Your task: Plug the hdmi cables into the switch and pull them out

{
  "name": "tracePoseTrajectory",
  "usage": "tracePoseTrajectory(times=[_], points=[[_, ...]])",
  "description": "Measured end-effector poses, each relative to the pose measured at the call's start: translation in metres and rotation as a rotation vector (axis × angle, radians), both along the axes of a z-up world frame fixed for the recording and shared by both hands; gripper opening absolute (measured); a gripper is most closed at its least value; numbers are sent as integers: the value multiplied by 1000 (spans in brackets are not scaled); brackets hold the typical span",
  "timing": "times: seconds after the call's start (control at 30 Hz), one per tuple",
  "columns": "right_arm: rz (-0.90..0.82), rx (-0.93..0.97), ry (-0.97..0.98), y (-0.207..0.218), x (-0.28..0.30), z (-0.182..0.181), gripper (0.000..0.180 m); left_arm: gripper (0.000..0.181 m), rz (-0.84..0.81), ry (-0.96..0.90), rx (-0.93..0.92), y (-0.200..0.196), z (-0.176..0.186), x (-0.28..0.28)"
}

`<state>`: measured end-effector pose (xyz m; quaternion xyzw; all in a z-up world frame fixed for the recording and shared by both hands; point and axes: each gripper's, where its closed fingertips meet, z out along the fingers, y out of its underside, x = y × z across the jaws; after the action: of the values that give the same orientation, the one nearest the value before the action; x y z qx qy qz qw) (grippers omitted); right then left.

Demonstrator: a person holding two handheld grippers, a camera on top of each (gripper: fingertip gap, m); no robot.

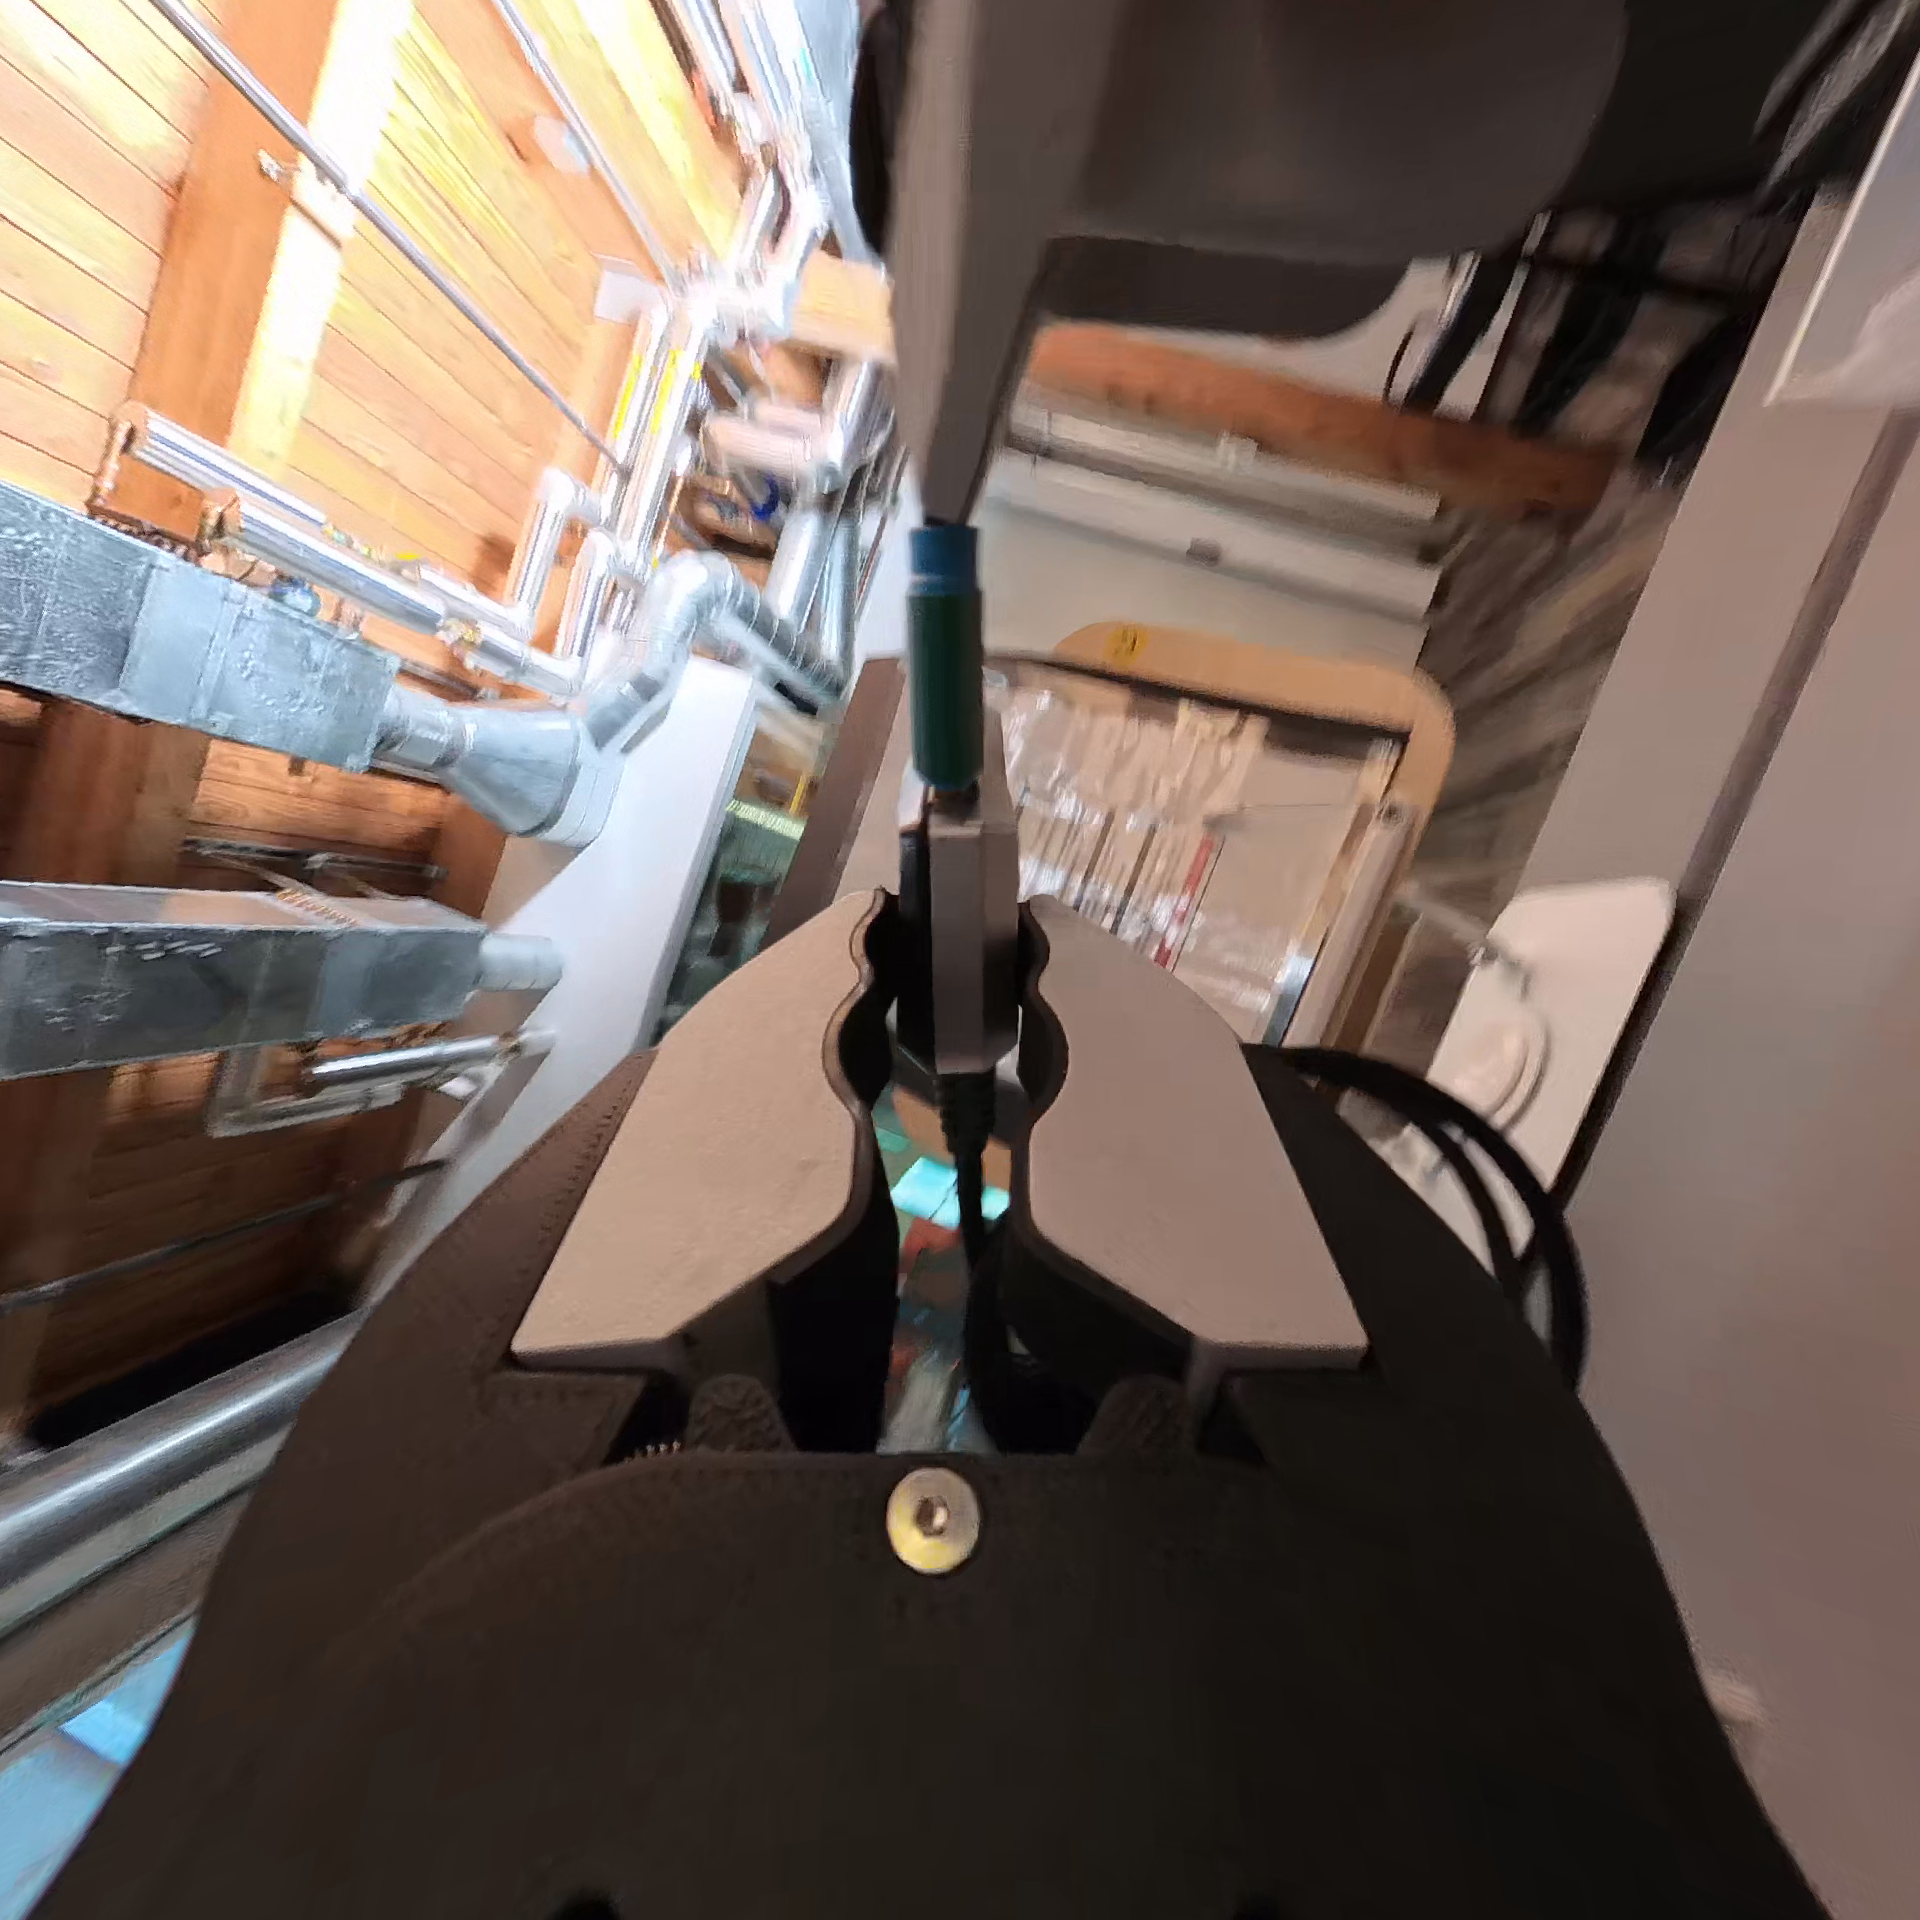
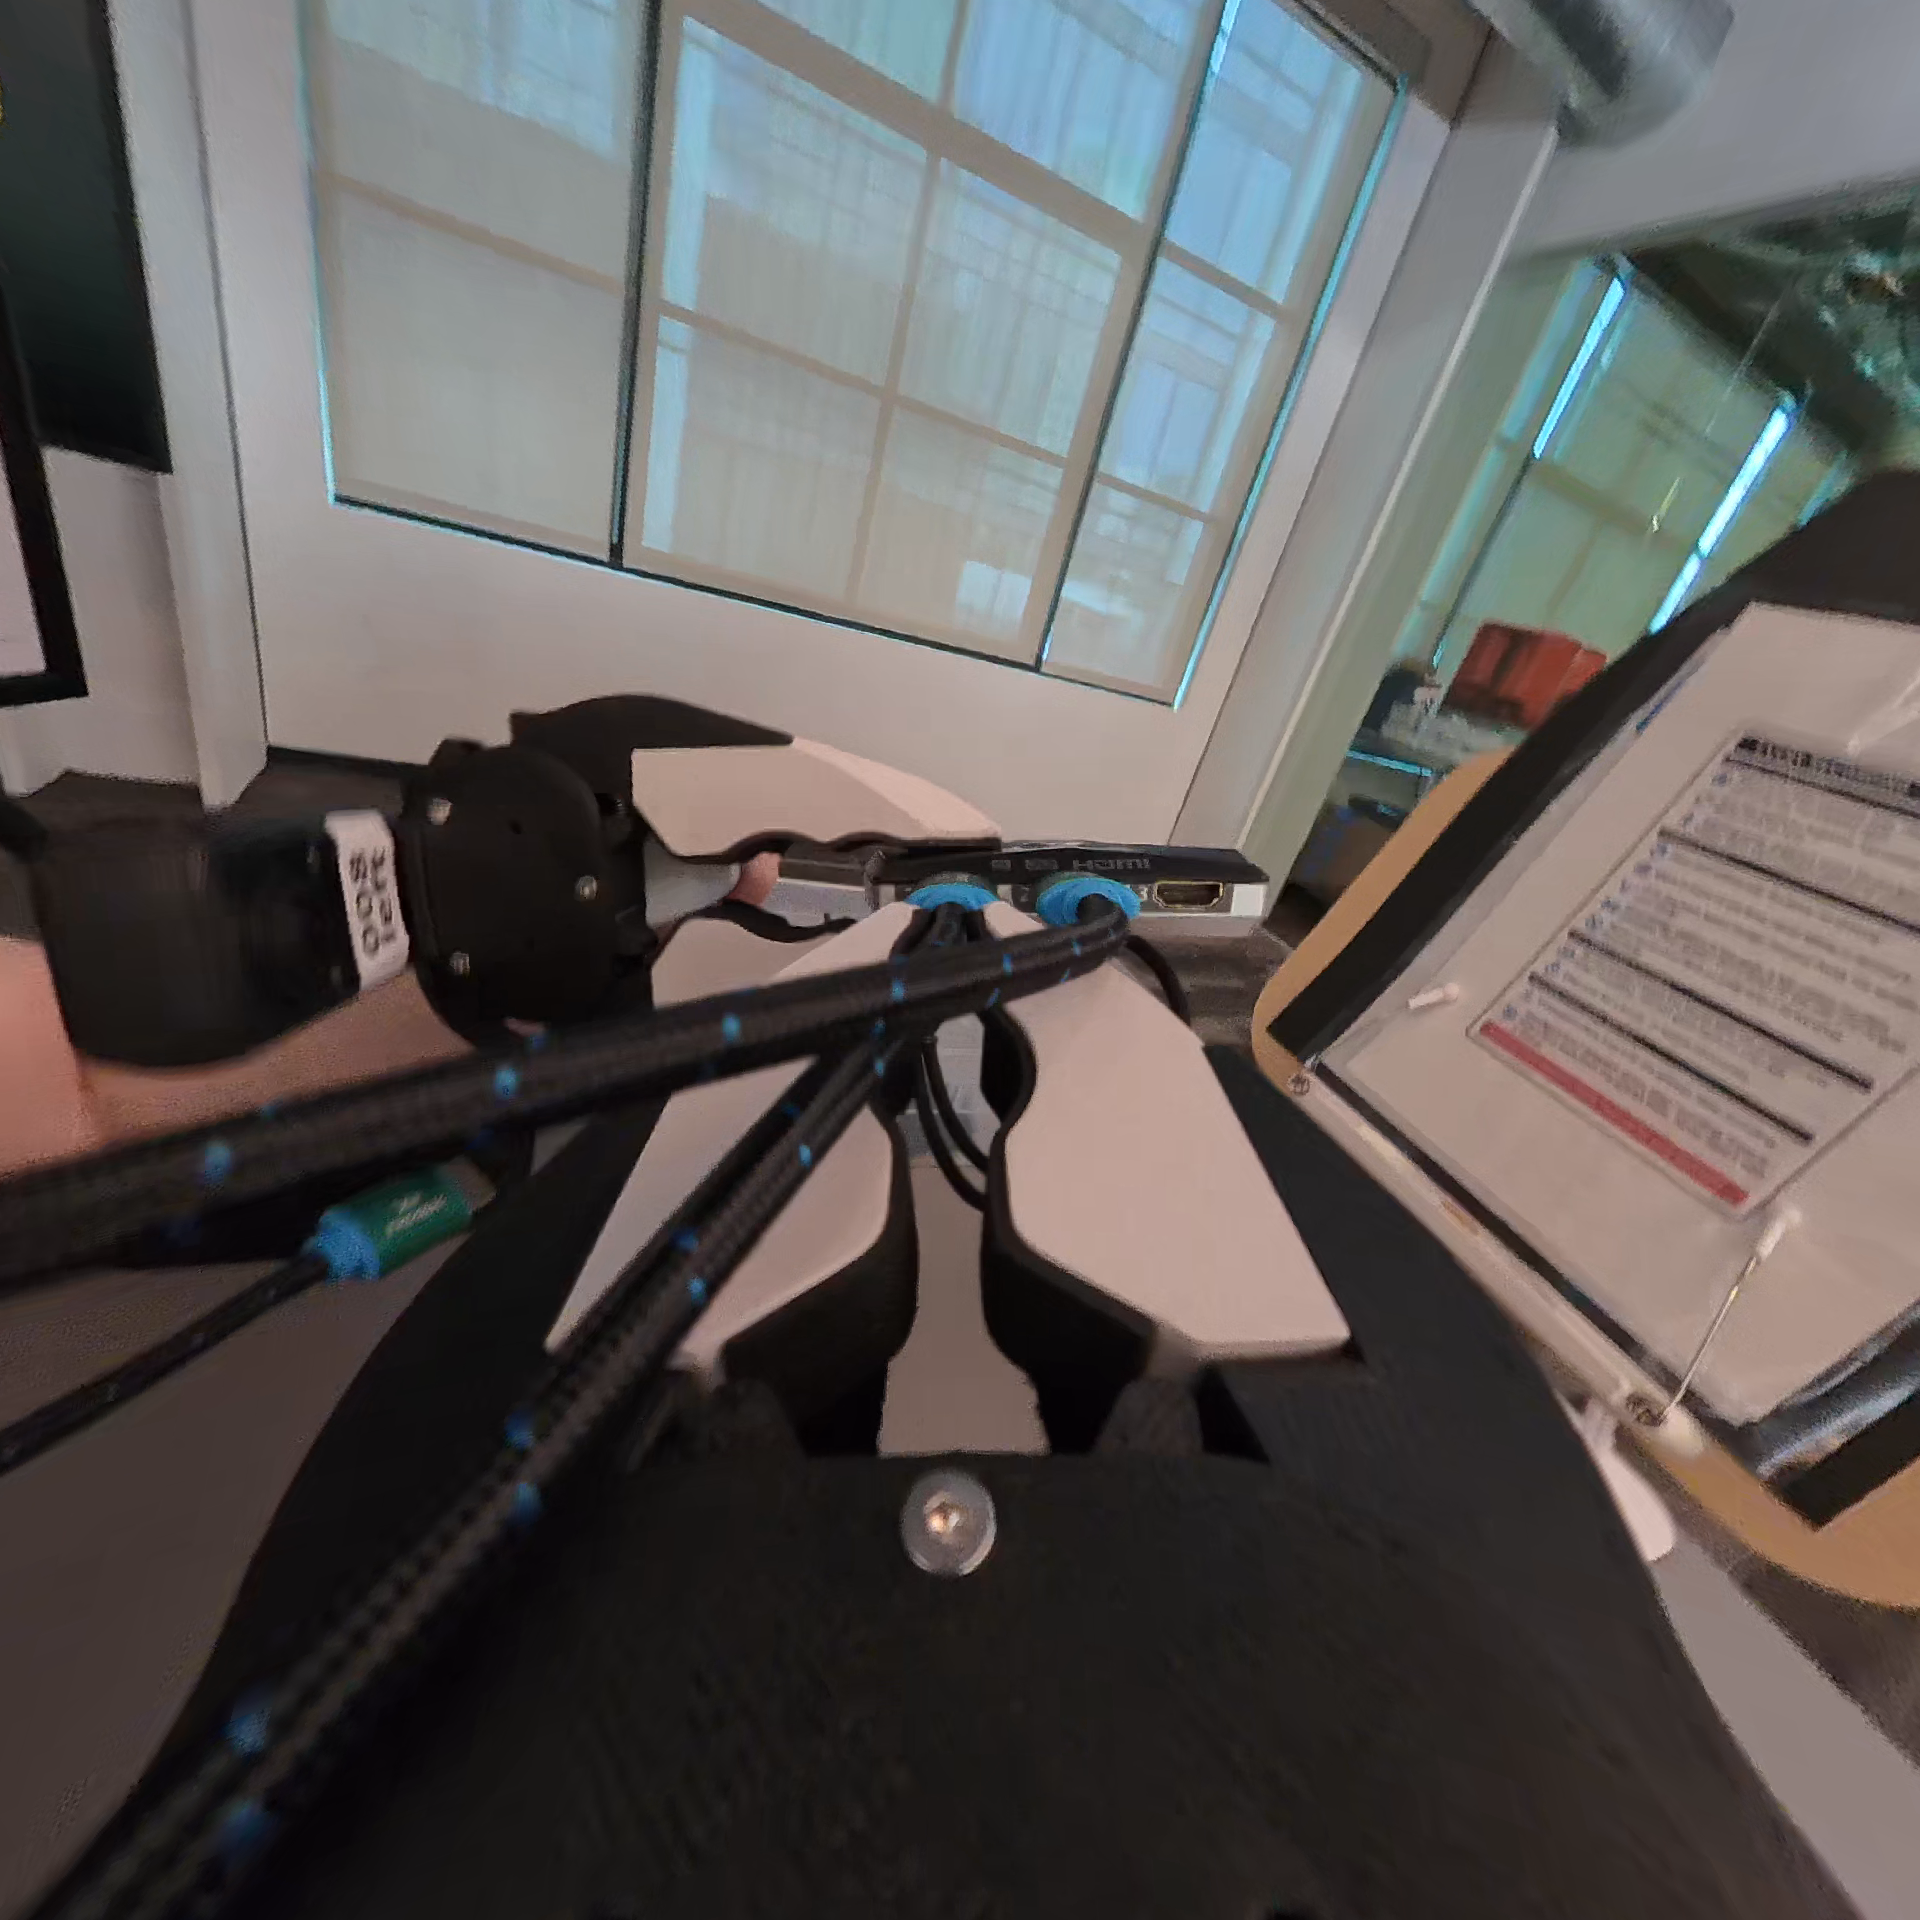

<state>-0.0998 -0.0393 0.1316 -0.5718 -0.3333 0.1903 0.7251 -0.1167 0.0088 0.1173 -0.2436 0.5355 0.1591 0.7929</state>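
1. While the switch (image 2: 1070, 868) is held up in the air, the left gripper (image 1: 951, 977) is clamped on its end — jaws closed on the grey body, prob. to brace it against push/pull loads.
2. In the right wrist view the left gripper (image 2: 810, 883) comes in from the left and pinches the switch's left end, so the port face points toward the right gripper (image 2: 951, 1023).
3. Two braided HDMI cables (image 2: 582, 1081) are seated in adjacent ports; blue collars (image 2: 1075, 899) sit flush w/ the port face. One port (image 2: 1190, 894) at the right end is empty.
4. A third plug, green w/ blue collar (image 2: 400, 1221), hangs loose at lower left, not inserted.
5. Right gripper: fingers close around the cable bundle just under the switch, a narrow gap between them. Can't tell whether it's truly gripping a cable or only straddling.
6. From the left wrist view a green plug (image 1: 943, 675) stands straight out of the switch (image 1: 961, 956) edge, w/ the right gripper's finger (image 1: 956, 312) touching its far tip.
7. Room: a framed sheet (image 2: 1621, 1018) stands close on the right; pull-out path back toward the right cam looks open. Crossed cables could snag.
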Motion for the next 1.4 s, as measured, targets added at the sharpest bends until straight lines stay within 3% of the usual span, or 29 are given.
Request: tracePoseTrajectory(times=[0.2,0.33,0.43,0.5,0.57,0.7,0.8,0.87,1.0,1.13,1.23,1.4], points=[[2,184,-249,-18,17,-8,12,20,-179,-24,-169,-13,7,-3],[-194,304,-364,-6,43,-9,47,20,-370,40,-268,-38,-1,5],[-239,345,-505,-3,39,-20,59,20,-527,146,-297,-65,-13,9],[-180,359,-577,-9,25,-29,52,20,-599,227,-332,-79,-25,12],[-60,304,-661,-18,10,-48,34,20,-665,280,-368,-89,-34,13],[-2,234,-744,-21,2,-64,23,20,-764,319,-499,-93,-41,11],[-26,105,-725,-14,4,-66,22,23,-762,266,-631,-78,-38,10],[-28,92,-704,-13,6,-64,22,50,-724,179,-679,-60,-30,9],[-44,55,-656,-14,22,-58,22,82,-684,74,-865,-28,-22,3],[-67,56,-639,-19,40,-51,22,50,-637,-128,-941,15,-5,-15],[-124,59,-570,-21,60,-36,22,48,-600,-247,-1009,43,4,-33],[-326,54,-353,-31,129,1,22,46,-581,-324,-984,55,22,-58]])
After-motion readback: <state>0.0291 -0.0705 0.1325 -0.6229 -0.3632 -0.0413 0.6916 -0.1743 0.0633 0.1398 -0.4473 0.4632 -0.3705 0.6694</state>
